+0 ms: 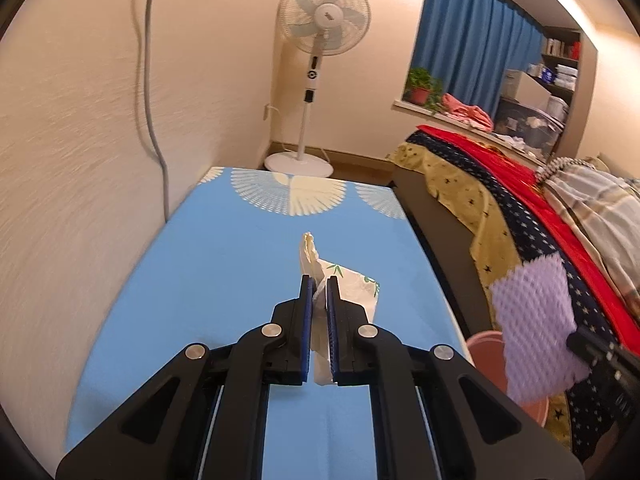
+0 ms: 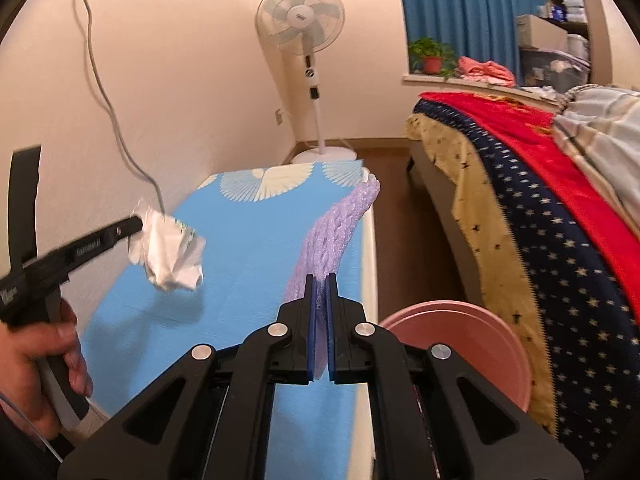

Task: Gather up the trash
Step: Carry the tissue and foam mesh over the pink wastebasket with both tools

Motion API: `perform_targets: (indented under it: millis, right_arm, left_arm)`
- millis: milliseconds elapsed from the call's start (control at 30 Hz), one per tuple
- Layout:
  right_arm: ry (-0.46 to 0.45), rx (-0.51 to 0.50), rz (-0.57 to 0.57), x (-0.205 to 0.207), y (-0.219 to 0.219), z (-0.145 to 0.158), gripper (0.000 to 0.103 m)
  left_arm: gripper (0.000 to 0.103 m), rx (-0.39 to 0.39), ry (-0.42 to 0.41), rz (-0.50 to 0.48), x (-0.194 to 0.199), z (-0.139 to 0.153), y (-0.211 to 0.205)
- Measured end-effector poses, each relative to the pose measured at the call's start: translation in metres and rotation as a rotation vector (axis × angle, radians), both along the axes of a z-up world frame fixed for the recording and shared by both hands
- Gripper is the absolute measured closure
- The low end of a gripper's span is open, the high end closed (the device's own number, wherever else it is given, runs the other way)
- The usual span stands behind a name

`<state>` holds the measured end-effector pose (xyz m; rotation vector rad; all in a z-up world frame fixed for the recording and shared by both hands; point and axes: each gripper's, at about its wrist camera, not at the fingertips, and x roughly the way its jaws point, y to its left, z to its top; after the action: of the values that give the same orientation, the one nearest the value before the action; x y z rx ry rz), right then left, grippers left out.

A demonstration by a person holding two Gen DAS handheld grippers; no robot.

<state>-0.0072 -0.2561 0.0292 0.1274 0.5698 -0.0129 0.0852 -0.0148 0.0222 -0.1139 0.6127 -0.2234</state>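
My left tongs [image 1: 319,280] are clamped on the crumpled wrapper [image 1: 352,286] above the blue table [image 1: 180,280]. My right tongs [image 2: 320,278] pinch the purple foam net [image 2: 328,232]. Either thin grip could slip before the pink bin [image 2: 480,344].

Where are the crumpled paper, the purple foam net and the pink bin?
crumpled paper [image 2: 170,254]: right wrist view, its middle.
purple foam net [image 1: 534,324]: left wrist view, its flat face.
pink bin [image 2: 460,344]: right wrist view, its inside wall.
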Motion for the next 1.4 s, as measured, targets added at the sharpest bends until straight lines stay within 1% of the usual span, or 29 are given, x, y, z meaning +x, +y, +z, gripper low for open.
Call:
perform_targets:
  millis: [133, 267, 467, 600, 933, 1067, 1400]
  right_arm:
    - [-0.022, -0.026, -0.027, -0.019, -0.01, 0.008, 0.098]
    - [-0.034, -0.048, -0.063, -0.038, -0.021, 0.014, 0.098]
    - [-0.036, -0.05, -0.124, -0.052, -0.039, 0.015, 0.098]
    - [-0.032, -0.055, -0.157, -0.059, -0.05, 0.014, 0.098]
    - [0.002, -0.069, -0.226, -0.057, -0.073, 0.004, 0.098]
    - [0.019, -0.077, -0.249, -0.056, -0.079, -0.002, 0.098]
    - [0.076, -0.08, -0.311, -0.047, -0.099, -0.019, 0.098]
  left_arm:
    - [0.096, -0.004, -0.005, -0.03, -0.021, -0.001, -0.01]
    - [0.096, 0.009, -0.02, -0.078, -0.034, 0.001, -0.03]
    - [0.096, 0.019, -0.038, -0.156, -0.047, 0.002, -0.06]
    - [0.096, 0.011, -0.043, -0.204, -0.052, 0.002, -0.079]
    - [0.096, -0.003, -0.045, -0.317, -0.055, -0.005, -0.129]
    - [0.096, -0.008, -0.033, -0.36, -0.05, -0.014, -0.151]
    - [0.096, 0.019, 0.003, -0.461, -0.038, -0.04, -0.199]
